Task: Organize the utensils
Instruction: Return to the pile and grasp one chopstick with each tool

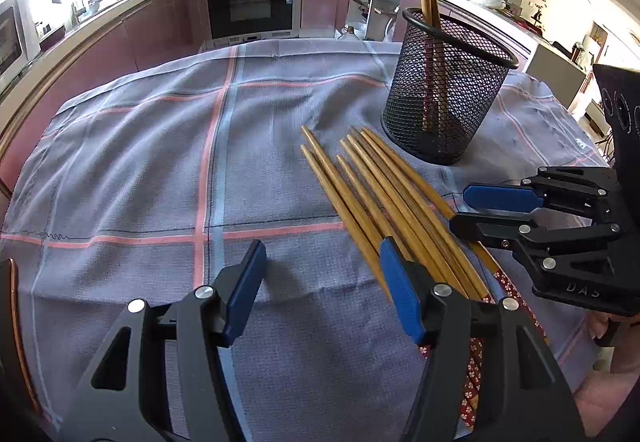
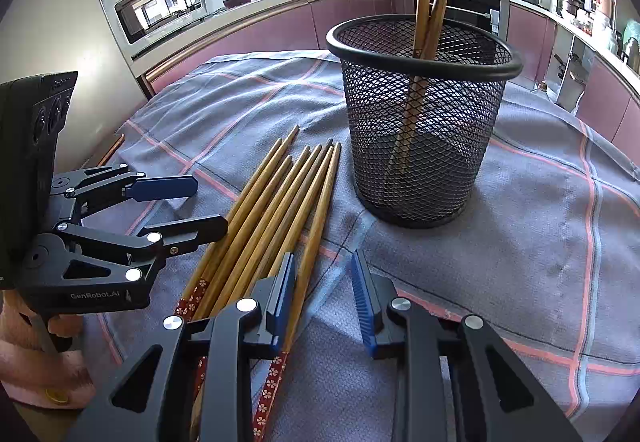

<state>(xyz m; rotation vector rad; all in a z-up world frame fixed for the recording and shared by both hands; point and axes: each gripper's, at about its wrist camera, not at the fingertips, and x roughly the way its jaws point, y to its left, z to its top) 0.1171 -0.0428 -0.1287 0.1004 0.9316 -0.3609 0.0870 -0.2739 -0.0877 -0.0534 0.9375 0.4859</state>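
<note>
lying beside round black mesh cup [image 2: 420, 130], tapered wooden chopsticks [image 2: 280, 202]

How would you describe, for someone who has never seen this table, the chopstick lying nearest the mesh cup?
Find the black mesh cup on the checked cloth. Beside it lies a fan of wooden chopsticks. The one meant is the outermost on the cup's side, running between the right gripper's fingers.
</note>
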